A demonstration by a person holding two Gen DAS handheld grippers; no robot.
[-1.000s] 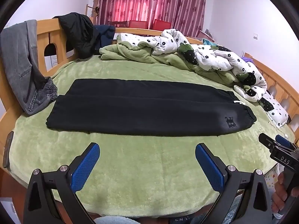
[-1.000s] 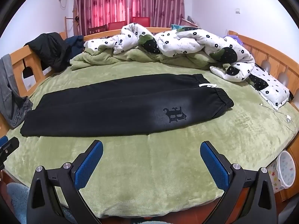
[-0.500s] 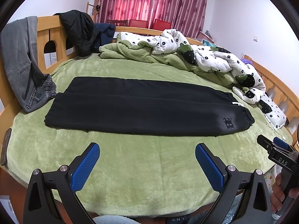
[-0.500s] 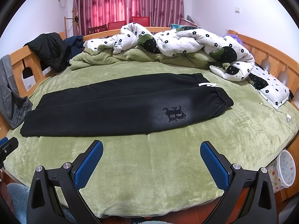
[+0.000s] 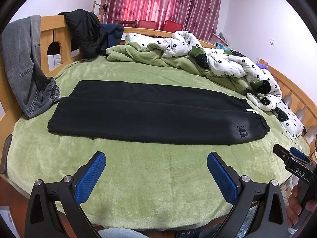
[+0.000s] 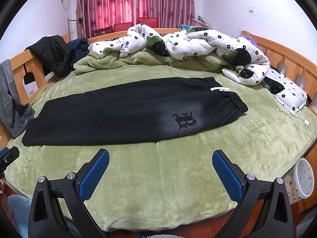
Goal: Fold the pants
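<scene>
Green plush bedding (image 5: 158,178) covers a wide wooden-framed bed (image 6: 277,53) in a room hung with red floral curtains (image 6: 134,2), and on it the black pants (image 5: 158,115) lie flat and lengthwise, one leg laid over the other, waistband to the right and leg hems to the left. Over the last second little changes: the left view drifts slightly, so the pants sit a touch further off and more of the near bedding shows, while the right view holds almost the same. By that reading, neither tool has yet gone in for the cloth, and the crosswise fold is not yet begun.

Beyond the pants, a rumpled white flowered quilt (image 6: 198,43) and green blanket (image 5: 142,55) are heaped along the far side, apart from the garment. Grey jeans (image 5: 25,65) hang over the left rail, their cuff resting just beside the leg hems. A dark jacket (image 5: 85,31) drapes the frame further back. A white charging cable (image 6: 297,121) trails on the bedding to the right of the waistband, and a star-patterned bin (image 6: 303,178) stands below the bed edge.

Left tongs (image 5: 156,170) hover spread wide and empty above the near bedding; right tongs (image 6: 160,168) likewise, short of the pants.
</scene>
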